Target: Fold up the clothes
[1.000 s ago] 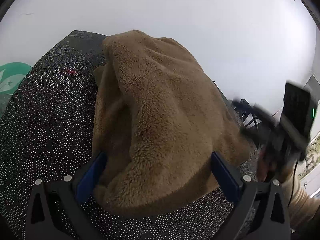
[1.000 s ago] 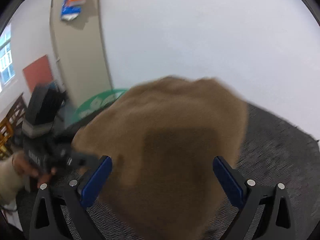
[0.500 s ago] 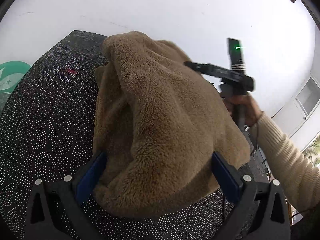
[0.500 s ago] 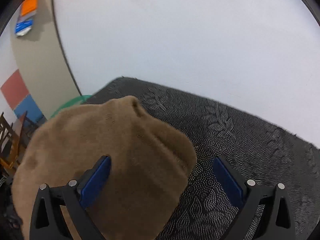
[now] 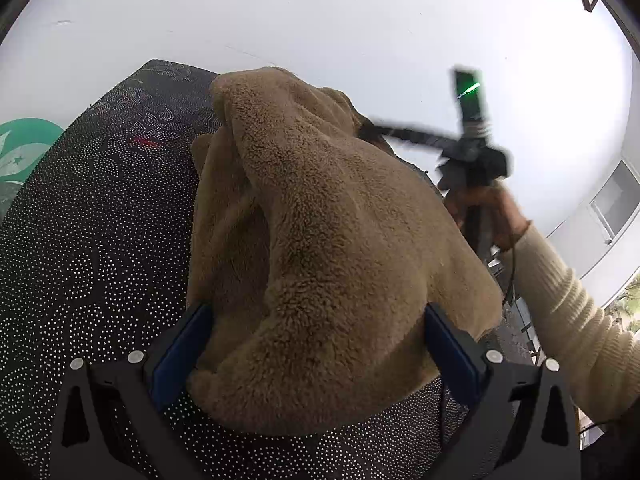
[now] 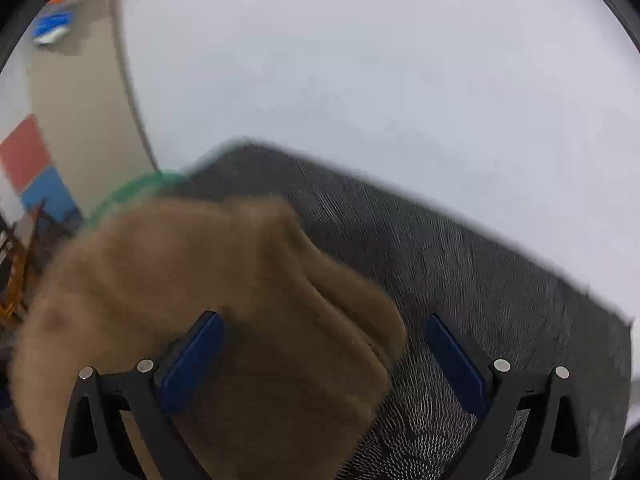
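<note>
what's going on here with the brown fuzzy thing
A person is folding a brown fleece garment on a dark dotted table cover. The left gripper sits open around the near end of the heap. The right gripper, also open, hovers over the garment's far side, blurred with motion.

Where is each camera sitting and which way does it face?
Left wrist: on the left claw, facing the brown fleece garment on the dotted dark mat; the right hand and its cream sleeve show.
Right wrist: on the right claw, facing the mat's far edge, motion-blurred.
Shared: the garment, the mat, the white wall.
</note>
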A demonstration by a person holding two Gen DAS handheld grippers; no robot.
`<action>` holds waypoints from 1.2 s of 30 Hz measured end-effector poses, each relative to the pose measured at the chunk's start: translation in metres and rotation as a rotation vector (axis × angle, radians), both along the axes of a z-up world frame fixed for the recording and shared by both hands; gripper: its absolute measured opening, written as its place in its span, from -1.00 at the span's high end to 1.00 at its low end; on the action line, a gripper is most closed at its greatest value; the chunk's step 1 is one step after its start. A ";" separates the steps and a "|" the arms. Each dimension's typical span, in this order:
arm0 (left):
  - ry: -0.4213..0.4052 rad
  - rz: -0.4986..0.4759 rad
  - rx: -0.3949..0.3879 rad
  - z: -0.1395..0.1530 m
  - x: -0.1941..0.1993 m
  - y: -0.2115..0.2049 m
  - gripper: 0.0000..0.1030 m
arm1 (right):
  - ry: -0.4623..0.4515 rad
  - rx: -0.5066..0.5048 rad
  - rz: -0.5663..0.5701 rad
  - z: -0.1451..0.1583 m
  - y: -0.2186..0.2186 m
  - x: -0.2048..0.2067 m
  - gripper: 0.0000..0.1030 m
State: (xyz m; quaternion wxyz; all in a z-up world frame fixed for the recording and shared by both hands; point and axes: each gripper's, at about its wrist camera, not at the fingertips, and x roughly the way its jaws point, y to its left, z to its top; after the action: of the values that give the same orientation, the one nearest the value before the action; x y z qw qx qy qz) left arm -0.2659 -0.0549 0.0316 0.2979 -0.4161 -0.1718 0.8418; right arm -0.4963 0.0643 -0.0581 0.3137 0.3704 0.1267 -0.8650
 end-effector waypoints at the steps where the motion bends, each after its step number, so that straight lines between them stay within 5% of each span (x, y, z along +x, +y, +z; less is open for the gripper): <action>1: -0.001 0.000 0.002 0.000 -0.001 0.001 -0.99 | 0.011 -0.028 0.046 0.013 -0.007 0.006 -0.98; 4: -0.002 0.000 0.010 -0.001 -0.002 0.003 -0.99 | -0.052 -0.102 0.222 0.033 -0.037 0.020 -0.98; 8: -0.003 0.000 0.018 -0.002 0.000 -0.001 -0.99 | -0.165 -0.035 0.331 0.014 -0.079 0.019 -0.98; 16: -0.010 0.003 0.057 -0.003 -0.001 -0.004 -0.99 | -0.338 0.099 0.234 -0.045 -0.105 -0.045 -0.98; 24: -0.009 0.010 0.053 -0.002 -0.002 -0.003 -0.99 | -0.306 0.172 0.235 -0.057 -0.111 -0.039 -0.99; 33: -0.006 0.008 0.037 -0.004 -0.004 0.000 -0.99 | -0.122 -0.010 0.161 0.001 -0.046 -0.028 -0.98; 36: -0.006 0.008 0.038 -0.007 -0.007 0.000 -0.99 | -0.139 -0.011 0.100 -0.003 -0.020 -0.034 -0.94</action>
State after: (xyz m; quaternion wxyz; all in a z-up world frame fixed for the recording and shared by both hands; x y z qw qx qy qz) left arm -0.2728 -0.0553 0.0246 0.3016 -0.4122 -0.1902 0.8384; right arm -0.5305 0.0443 -0.0611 0.3666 0.4211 0.1181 -0.8212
